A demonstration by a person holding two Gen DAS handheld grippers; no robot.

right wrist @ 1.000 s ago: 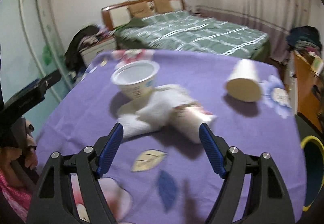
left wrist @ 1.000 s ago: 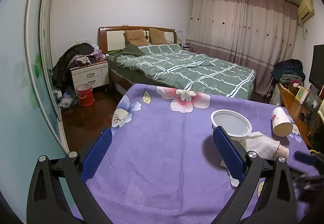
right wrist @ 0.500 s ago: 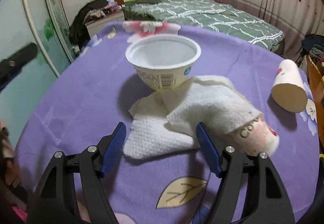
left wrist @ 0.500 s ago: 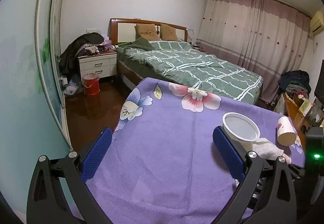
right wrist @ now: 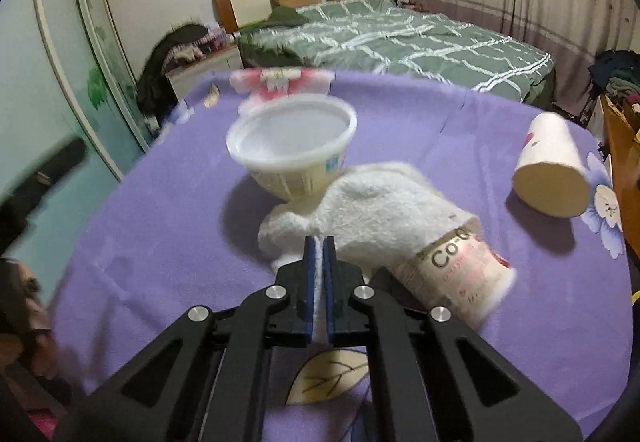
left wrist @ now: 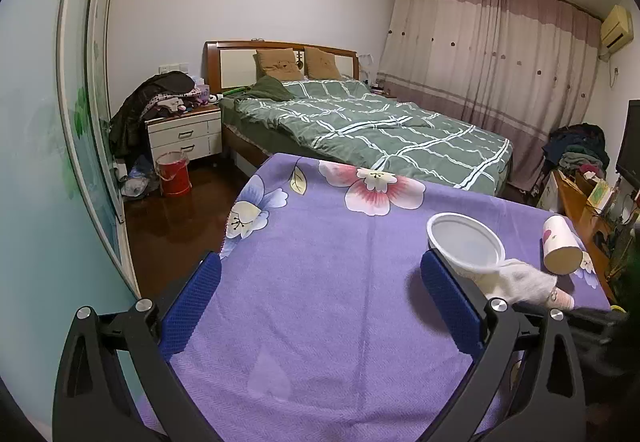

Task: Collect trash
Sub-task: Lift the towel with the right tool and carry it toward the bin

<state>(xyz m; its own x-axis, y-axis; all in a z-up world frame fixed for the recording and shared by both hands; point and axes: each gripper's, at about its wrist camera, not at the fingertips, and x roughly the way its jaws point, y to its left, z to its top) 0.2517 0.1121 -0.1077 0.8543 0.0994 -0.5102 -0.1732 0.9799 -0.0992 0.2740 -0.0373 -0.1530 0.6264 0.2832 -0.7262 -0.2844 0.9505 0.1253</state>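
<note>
Right wrist view: empty plastic bowl (right wrist: 294, 146) at 11 o'clock; right gripper (right wrist: 319, 256) fingers pinch the white tissue (right wrist: 372, 210). Left gripper (left wrist: 320, 294) fingers spread wide over the counter (left wrist: 320, 262).

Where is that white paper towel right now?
In the right wrist view the white paper towel lies mid-table, draped over a tipped cup beside the white bowl, its near edge pinched by the right gripper.

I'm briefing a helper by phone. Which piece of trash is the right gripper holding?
On the purple flowered tablecloth, in front of the upright white plastic bowl, lies a crumpled white paper towel. The right gripper pinches its near edge; it drapes over a tipped printed cup.
</note>
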